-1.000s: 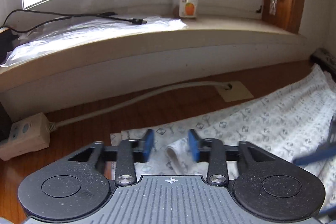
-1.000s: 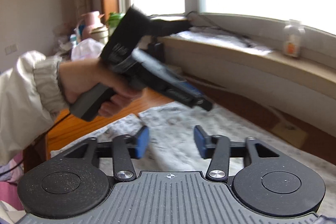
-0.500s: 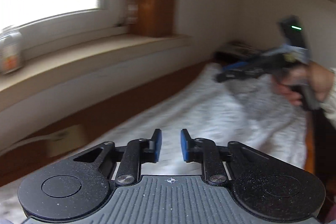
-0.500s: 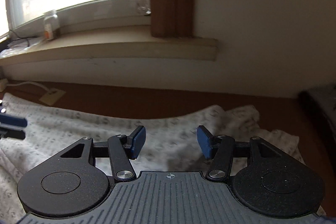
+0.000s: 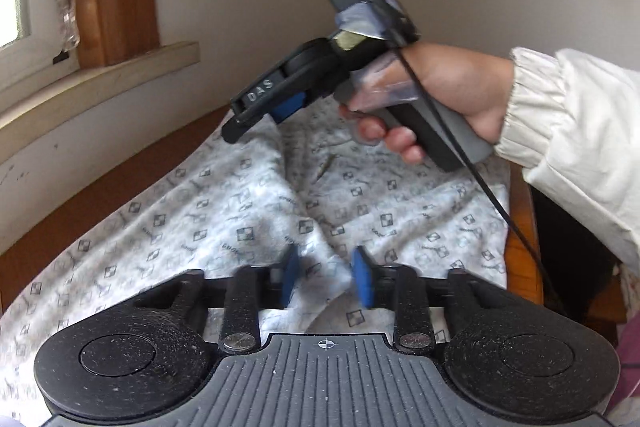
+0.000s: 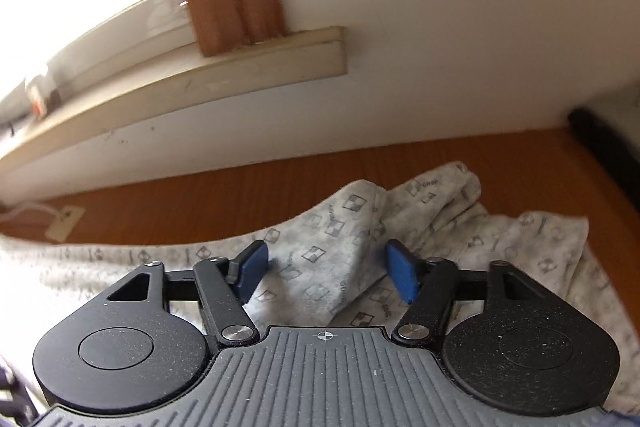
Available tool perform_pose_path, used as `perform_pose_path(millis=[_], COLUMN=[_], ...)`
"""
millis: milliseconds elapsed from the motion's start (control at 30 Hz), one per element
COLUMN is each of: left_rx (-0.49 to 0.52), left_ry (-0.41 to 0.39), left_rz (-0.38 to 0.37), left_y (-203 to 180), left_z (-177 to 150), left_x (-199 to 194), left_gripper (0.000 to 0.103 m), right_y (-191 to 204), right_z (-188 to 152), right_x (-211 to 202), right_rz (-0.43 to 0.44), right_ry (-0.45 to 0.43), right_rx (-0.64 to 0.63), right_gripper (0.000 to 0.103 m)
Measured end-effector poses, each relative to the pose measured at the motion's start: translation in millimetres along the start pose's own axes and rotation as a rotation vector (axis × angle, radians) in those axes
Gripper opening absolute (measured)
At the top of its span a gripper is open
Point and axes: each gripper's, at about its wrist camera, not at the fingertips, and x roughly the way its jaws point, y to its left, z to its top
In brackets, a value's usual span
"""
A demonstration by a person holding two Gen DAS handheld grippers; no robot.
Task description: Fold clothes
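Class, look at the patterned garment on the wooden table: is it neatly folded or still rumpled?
Still rumpled. The garment lies bunched in loose ridges, with uneven edges across the table.

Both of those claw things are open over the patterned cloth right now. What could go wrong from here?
The left gripper straddles a raised fold of the patterned garment; closing there may pinch several layers and spoil the fold. The right gripper is open over a bunched ridge near the garment's crumpled end, so it might catch only loose cloth. The black cable trailing over the garment could snag it.
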Motion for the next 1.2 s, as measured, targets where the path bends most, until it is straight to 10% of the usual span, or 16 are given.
perform_pose_path(millis=[67,167,400,567,833,967,1200], left_rx=[0.011,-0.014,-0.051,-0.077,-0.172,-0.215,-0.264], left_ry=[0.002,-0.001,0.0,-0.071,-0.056,-0.03,-0.05], left_rz=[-0.017,-0.053,-0.089,-0.002,0.114,0.03,-0.025], left_y=[-0.1,7.6,19.5,41.8,104.3,117.5,126.6], left_z=[-2.0,-2.7,6.0,24.4,13.5,-5.5,-11.6], left_x=[0.7,-3.0,-12.0,-29.5,-1.3,10.9,10.6], left_gripper=[0.006,0.005,0.012,0.038,0.047,0.047,0.054], right_y=[-6.1,-17.1,-33.7,-16.1,-21.7,-39.5,-67.4], right_z=[-3.1,-7.1,-13.2,2.0,14.4,7.5,6.8], right_x=[-2.6,-20.7,-25.5,-29.9,13.0,-4.2,-28.1], right_rz=[0.016,0.007,-0.102,-0.059,-0.068,-0.056,-0.111], right_ry=[0.005,-0.034,-0.036,-0.102,-0.022,-0.048,-0.083], right_rx=[-0.004,-0.007,0.05,0.029,0.115,0.162,0.262], right_gripper=[0.014,0.003,0.007,0.048,0.046,0.001,0.007])
